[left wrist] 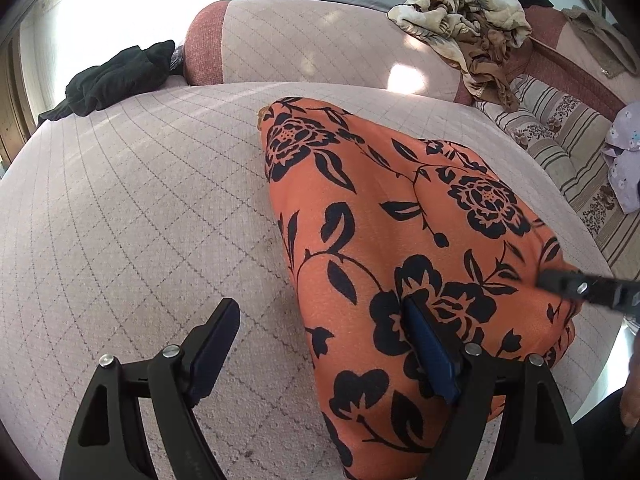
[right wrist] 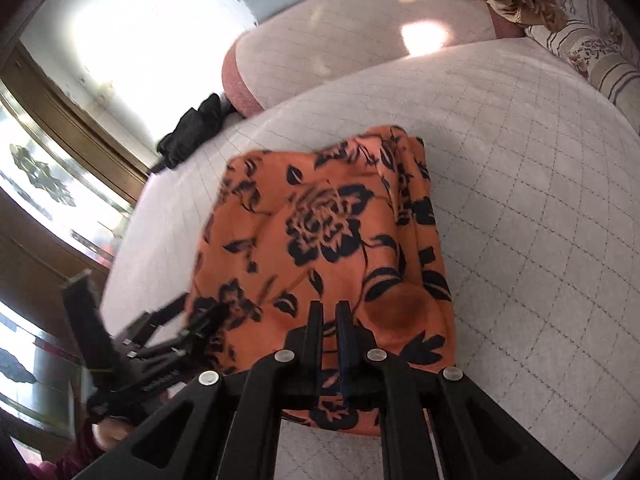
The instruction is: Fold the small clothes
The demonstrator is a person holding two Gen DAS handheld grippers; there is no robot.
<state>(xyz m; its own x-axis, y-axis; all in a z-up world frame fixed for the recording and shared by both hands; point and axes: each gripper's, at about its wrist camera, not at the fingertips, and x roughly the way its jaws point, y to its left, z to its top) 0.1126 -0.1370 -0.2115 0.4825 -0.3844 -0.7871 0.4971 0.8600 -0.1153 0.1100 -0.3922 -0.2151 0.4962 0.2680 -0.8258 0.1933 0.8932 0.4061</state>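
Note:
An orange garment with black flowers lies folded on the pink quilted surface; it fills the middle of the right wrist view. My left gripper is open at the garment's near left edge. One of its fingers rests on the cloth, and the other stands over the bare cover. My right gripper hangs over the garment's near end, its jaws nearly together with only a slim gap. I see no fold pinched in them. Its tip reaches in from the right edge.
A black garment lies at the far left near the pink backrest cushion. A beige floral cloth heap, a striped cushion and a lilac cloth crowd the right. A hand holds the left tool.

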